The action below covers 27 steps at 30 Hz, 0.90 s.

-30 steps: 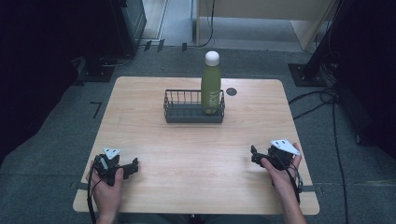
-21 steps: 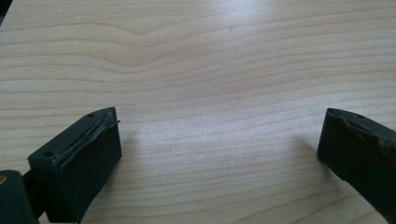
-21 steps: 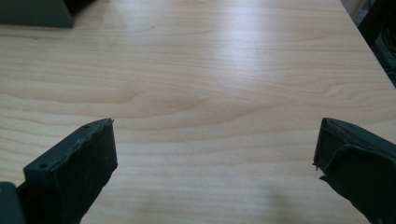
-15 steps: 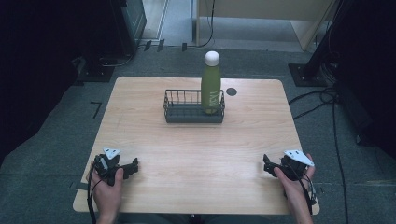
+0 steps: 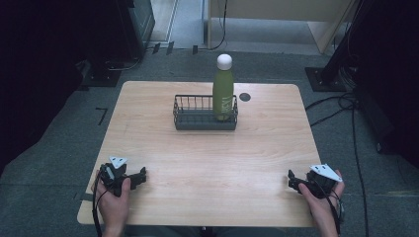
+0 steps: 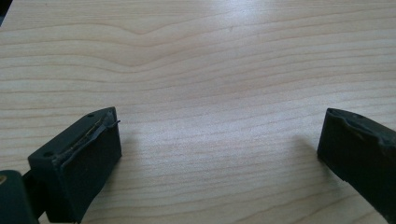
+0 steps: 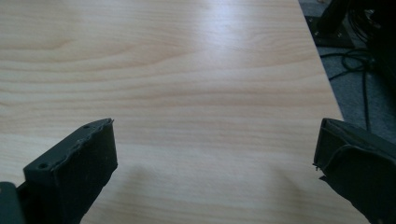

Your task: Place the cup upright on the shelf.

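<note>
At the near edge of the wooden worktop [image 5: 207, 163], the left gripper [image 5: 141, 177] rests in the person's left hand [image 5: 114, 200] near the left corner, and the right gripper [image 5: 291, 180] sits in the right hand [image 5: 321, 202] near the right corner. Both are low over the wood and well apart from each other. In the left gripper view its fingers [image 6: 79, 163] are spread wide with only bare wood grain between them; in the right gripper view the fingers [image 7: 74, 172] are likewise released and hold nothing, with the worktop's right edge and dark floor cables beyond. Farther off, toward the far edge, a dark wire basket [image 5: 197, 121] stands on the worktop. A green bottle [image 5: 223, 94] with a white cap stands upright in the basket's right end. Just past it, a small dark round spot [image 5: 244, 97] marks the worktop.
</note>
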Each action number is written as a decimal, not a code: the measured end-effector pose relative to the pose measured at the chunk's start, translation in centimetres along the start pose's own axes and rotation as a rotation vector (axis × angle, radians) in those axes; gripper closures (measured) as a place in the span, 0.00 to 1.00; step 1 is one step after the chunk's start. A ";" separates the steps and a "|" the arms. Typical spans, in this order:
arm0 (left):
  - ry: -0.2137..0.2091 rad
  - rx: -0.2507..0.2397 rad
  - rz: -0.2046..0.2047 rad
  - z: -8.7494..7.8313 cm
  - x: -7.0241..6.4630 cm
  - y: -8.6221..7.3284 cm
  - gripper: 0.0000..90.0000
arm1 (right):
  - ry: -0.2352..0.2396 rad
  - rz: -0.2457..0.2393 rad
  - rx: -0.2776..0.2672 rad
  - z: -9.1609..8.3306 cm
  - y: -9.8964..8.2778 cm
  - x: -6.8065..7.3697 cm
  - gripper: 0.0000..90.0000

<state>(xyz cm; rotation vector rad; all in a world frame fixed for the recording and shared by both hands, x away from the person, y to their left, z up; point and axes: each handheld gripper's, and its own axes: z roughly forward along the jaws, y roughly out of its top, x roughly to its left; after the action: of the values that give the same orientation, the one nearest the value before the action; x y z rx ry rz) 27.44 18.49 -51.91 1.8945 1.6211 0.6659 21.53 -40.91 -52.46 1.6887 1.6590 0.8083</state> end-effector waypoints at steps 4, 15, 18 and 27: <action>0.000 0.002 0.003 0.0 0.0 0.0 0.00 | -0.011 0.012 0.030 -0.3 -0.4 -0.7 0.00; 0.000 0.002 0.002 0.0 0.0 0.0 0.00 | -0.023 0.058 0.112 -0.4 -0.8 -1.6 0.00; 0.000 0.003 0.003 0.0 0.0 0.0 0.00 | -0.022 0.058 0.112 -0.4 -0.8 -1.6 0.00; -0.001 0.002 0.002 0.0 0.0 0.0 0.00 | -0.020 0.060 0.112 -0.4 -0.9 -1.6 0.00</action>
<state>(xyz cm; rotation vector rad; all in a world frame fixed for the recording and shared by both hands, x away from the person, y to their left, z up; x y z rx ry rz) 27.43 18.51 -51.90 1.8975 1.6202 0.6648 20.63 -42.48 -52.86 1.8253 1.6746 0.7363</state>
